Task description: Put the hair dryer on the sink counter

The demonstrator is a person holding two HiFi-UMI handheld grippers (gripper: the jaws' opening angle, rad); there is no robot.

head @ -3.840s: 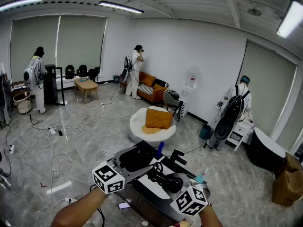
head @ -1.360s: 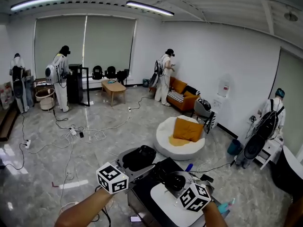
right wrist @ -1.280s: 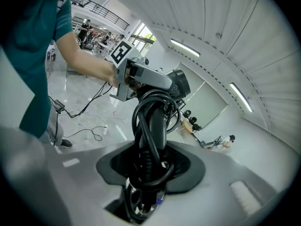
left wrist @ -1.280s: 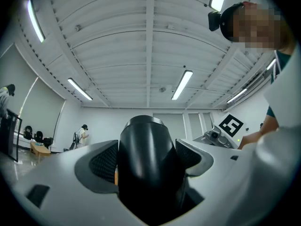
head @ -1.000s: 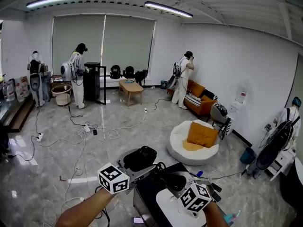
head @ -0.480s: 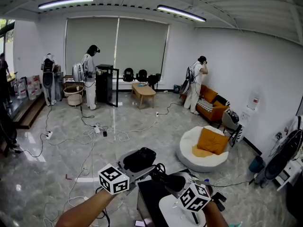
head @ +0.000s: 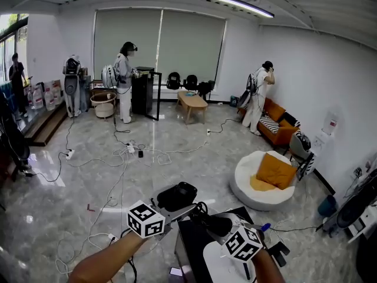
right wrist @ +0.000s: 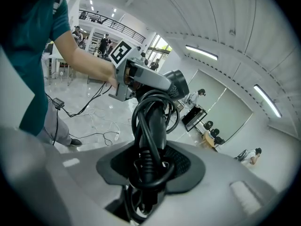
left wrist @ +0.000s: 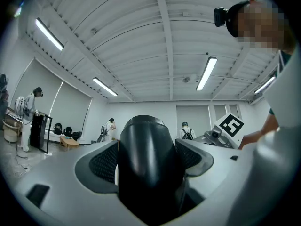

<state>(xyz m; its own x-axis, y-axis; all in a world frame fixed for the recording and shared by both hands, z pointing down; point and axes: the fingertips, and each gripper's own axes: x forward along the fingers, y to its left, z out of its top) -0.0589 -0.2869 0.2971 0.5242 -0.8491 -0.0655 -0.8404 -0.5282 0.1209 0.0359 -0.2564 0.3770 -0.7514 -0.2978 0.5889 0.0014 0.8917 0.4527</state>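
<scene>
Nearest to the person, the left tongs [left wrist: 149, 160] are closed on the round black body of the hair dryer [head: 177, 196]. The right tongs [right wrist: 149, 167] are closed on its handle, where the black cord [right wrist: 141, 109] is wound in loops, so the dryer is carried between both. Just below it, toward 5 o'clock in the head view, is the dark tabletop [head: 189, 243] with what seems to be a white basin [head: 215, 265], and farther, at 2 o'clock, a white round seat [head: 262, 188] with an orange cushion [head: 274, 171] stands on the grey floor [head: 88, 175].
</scene>
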